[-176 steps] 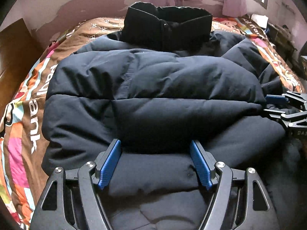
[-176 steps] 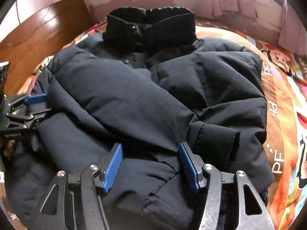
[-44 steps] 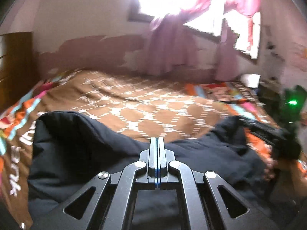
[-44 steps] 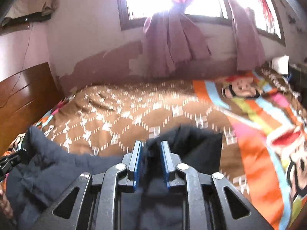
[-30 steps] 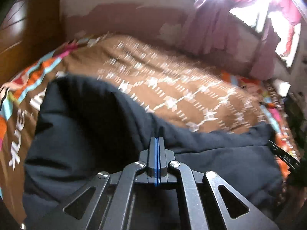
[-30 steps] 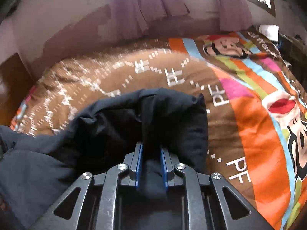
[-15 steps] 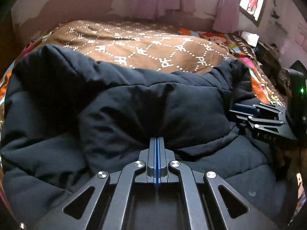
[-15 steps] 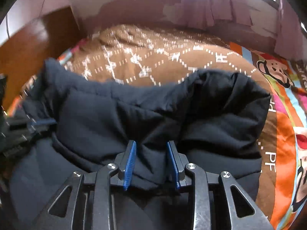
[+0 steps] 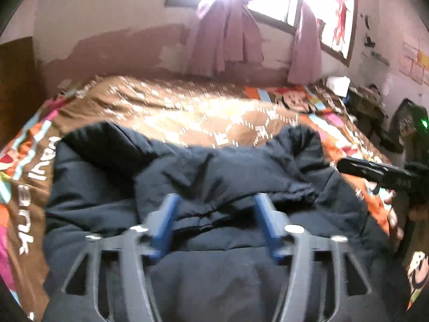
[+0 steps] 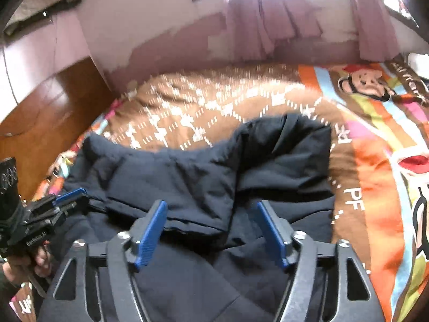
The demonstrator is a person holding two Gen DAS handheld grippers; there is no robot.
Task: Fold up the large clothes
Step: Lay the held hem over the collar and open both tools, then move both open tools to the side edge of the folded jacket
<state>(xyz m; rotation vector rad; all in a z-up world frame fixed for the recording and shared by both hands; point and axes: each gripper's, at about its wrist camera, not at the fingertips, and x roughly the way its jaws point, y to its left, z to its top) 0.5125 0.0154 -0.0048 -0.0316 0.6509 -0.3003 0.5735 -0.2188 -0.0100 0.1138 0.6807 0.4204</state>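
A large dark navy puffer jacket (image 9: 214, 182) lies folded over on the bed, its bottom half doubled onto the upper part; it also shows in the right wrist view (image 10: 203, 182). My left gripper (image 9: 215, 204) is open, its blue pads wide apart just above the folded hem, holding nothing. My right gripper (image 10: 210, 212) is open too, over the jacket's right part. Each gripper shows in the other's view: the right one (image 9: 375, 171) at the right edge, the left one (image 10: 51, 212) at the left edge.
The bed (image 9: 203, 112) has a brown patterned cover with colourful cartoon prints (image 10: 375, 139). A wooden headboard (image 10: 48, 112) stands at the left. A wall with purple curtains (image 9: 225, 43) and a bright window lies beyond. Clutter (image 9: 370, 102) sits at the far right.
Both grippers, shut on the jacket's hem half a second ago, have opened and let it go on the folded jacket. Both have tilted up and drawn back a little.
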